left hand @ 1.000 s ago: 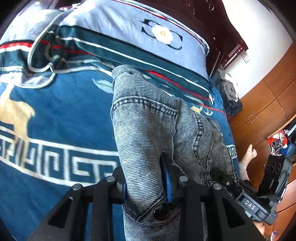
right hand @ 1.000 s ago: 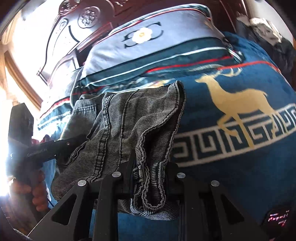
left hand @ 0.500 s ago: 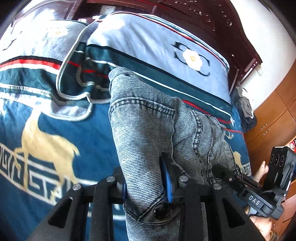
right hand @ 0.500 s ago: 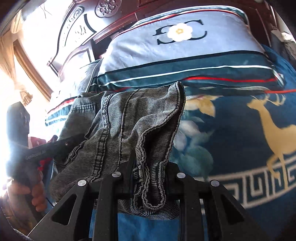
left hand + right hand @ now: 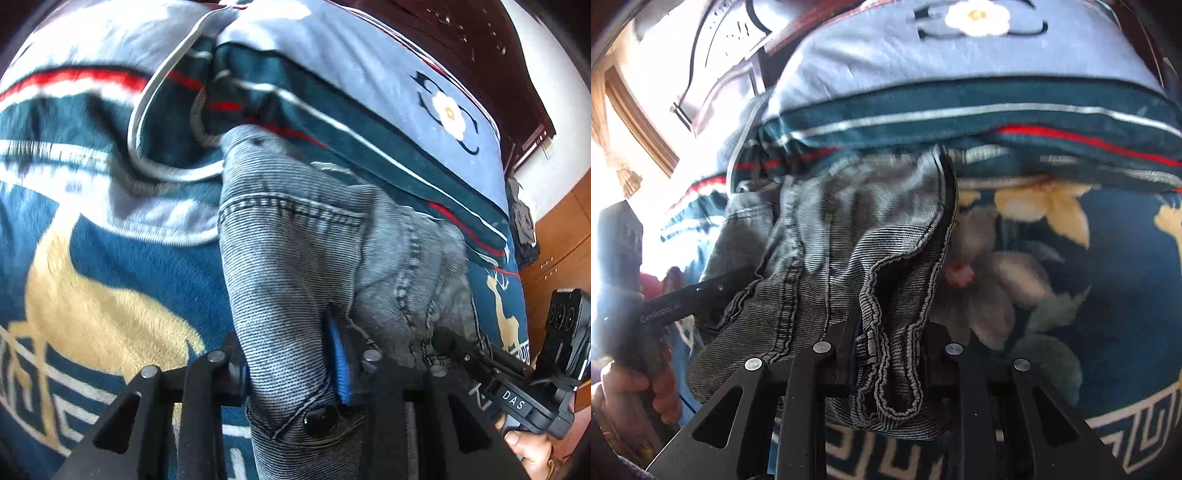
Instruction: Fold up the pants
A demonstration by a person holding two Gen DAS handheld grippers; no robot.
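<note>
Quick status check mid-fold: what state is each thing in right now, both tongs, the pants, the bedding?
left tongs: shut on the pants, at the waist end with the button.
right tongs: shut on the pants, on a bunched hem edge.
pants: grey denim, bunched, held up between both tongs above the blanket.
blanket: spread on the bed.
pillow: lying at the headboard end.

We note a bed covered by a plush teal blanket [image 5: 110, 266] with gold deer and a white key-pattern border. At its head lie light-blue pillows with teal, white and red stripes [image 5: 369, 110], each bearing a white flower emblem. Behind them stands a dark carved wooden headboard [image 5: 461, 40]. A brown wooden wardrobe [image 5: 561, 236] stands beside a white wall [image 5: 554, 110]. Strong daylight enters by a wooden window frame [image 5: 631, 122].
</note>
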